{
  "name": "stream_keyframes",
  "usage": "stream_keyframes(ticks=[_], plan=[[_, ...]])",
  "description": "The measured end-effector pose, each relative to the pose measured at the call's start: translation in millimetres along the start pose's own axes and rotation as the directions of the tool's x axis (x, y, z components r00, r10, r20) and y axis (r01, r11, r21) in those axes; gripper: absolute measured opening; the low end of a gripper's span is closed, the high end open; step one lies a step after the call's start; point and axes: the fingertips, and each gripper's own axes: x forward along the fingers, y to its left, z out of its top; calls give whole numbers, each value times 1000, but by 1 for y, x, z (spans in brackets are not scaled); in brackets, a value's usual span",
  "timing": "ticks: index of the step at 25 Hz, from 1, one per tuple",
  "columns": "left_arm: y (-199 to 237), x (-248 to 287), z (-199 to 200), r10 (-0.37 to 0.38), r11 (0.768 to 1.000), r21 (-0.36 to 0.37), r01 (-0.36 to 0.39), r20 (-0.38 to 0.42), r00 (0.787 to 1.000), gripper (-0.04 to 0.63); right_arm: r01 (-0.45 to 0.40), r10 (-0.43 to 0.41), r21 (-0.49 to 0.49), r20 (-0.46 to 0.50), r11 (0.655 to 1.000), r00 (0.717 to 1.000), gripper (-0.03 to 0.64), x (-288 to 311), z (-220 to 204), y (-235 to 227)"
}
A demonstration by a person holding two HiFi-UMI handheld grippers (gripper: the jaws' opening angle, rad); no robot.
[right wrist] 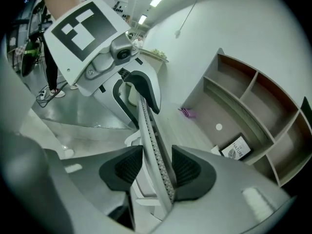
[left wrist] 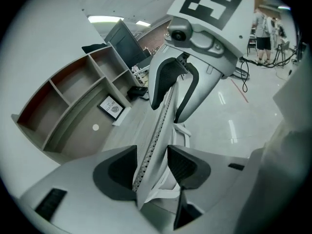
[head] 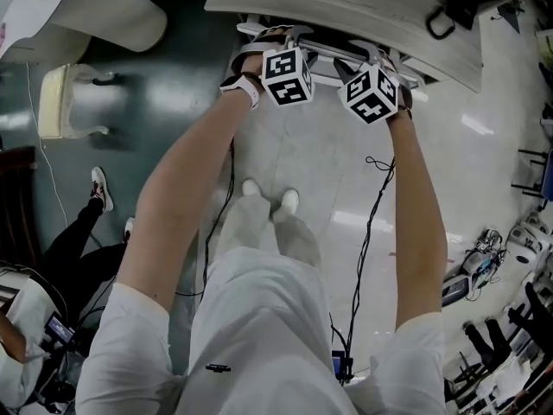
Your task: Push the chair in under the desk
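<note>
The chair [head: 327,61] is white with a thin perforated back, and in the head view most of it is hidden beneath the pale wood desk [head: 346,7]. My left gripper [head: 275,40] and right gripper [head: 382,60] both sit at the top of the back, close to the desk's edge. In the left gripper view the back's edge [left wrist: 163,113] runs between the open jaws of my left gripper [left wrist: 152,162], which straddle it loosely. The right gripper [right wrist: 157,167] stands the same way, open around the back's edge [right wrist: 148,126]. Each gripper view also shows the other gripper further along the back.
On the desk stand an open shelf unit [left wrist: 73,99] and a small framed sign [left wrist: 111,107]. A black clamp [head: 439,24] lies near the desk's right end. Cables [head: 371,197] trail over the glossy floor. A seated person [head: 34,318] is at the lower left, equipment [head: 518,249] at the right.
</note>
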Motion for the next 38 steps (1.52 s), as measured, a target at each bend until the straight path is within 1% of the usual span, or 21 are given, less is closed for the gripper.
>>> stream_keyframes(ticks=[1, 4, 7, 9, 13, 17, 19, 20, 21, 22, 25, 27, 29, 33, 36, 38], plan=[[0, -1, 0, 9, 1000, -6, -9, 5, 1000, 187, -4, 4, 9, -1, 1000, 1000, 186, 0, 1, 0], [3, -9, 1, 31, 998, -52, -30, 20, 999, 187, -19, 19, 47, -4, 999, 1000, 186, -5, 6, -2], [7, -21, 6, 49, 994, -101, -44, 42, 998, 187, 1, -2, 51, 20, 999, 1000, 186, -17, 14, -7], [5, -31, 11, 49, 991, -131, -41, 59, 997, 186, 14, -17, 57, 43, 998, 999, 186, -27, 21, -7], [-1, -56, 15, 66, 977, -209, -45, 95, 993, 142, 23, -28, 61, 82, 998, 996, 181, -46, 37, 1], [-4, -79, 8, 110, 960, -265, -85, 81, 991, 78, 42, -55, 102, 124, 994, 991, 150, -65, 51, 9], [-7, -92, 6, 126, 952, -291, -98, 79, 989, 60, 52, -69, 115, 143, 992, 987, 119, -77, 59, 15], [-8, -99, 6, 135, 946, -307, -104, 82, 988, 47, 56, -73, 112, 151, 992, 986, 92, -83, 63, 18], [-10, -106, 7, 145, 939, -325, -109, 86, 986, 35, 61, -77, 106, 157, 993, 985, 59, -89, 66, 22], [-11, -113, 8, 155, 932, -343, -115, 91, 984, 28, 67, -83, 100, 165, 993, 983, 43, -95, 70, 24], [-22, -134, 10, 170, 909, -400, -118, 98, 980, 11, 97, -118, 118, 188, 988, 975, 17, -115, 75, 33], [-38, -150, 11, 166, 893, -438, -105, 102, 981, 8, 104, -136, 160, 203, 982, 970, 12, -132, 74, 47], [-49, -169, 11, 176, 876, -469, -108, 103, 979, 8, 104, -145, 188, 221, 977, 965, 12, -148, 76, 61], [-57, -207, 11, 225, 829, -544, -128, 115, 967, 8, 128, -187, 228, 263, 965, 947, 12, -182, 92, 77], [-75, -230, 8, 228, 794, -598, -109, 127, 965, 6, 130, -204, 255, 288, 958, 936, 12, -207, 100, 96], [-86, -245, 8, 245, 772, -627, -107, 137, 960, 6, 124, -207, 268, 310, 955, 928, 12, -224, 106, 107]])
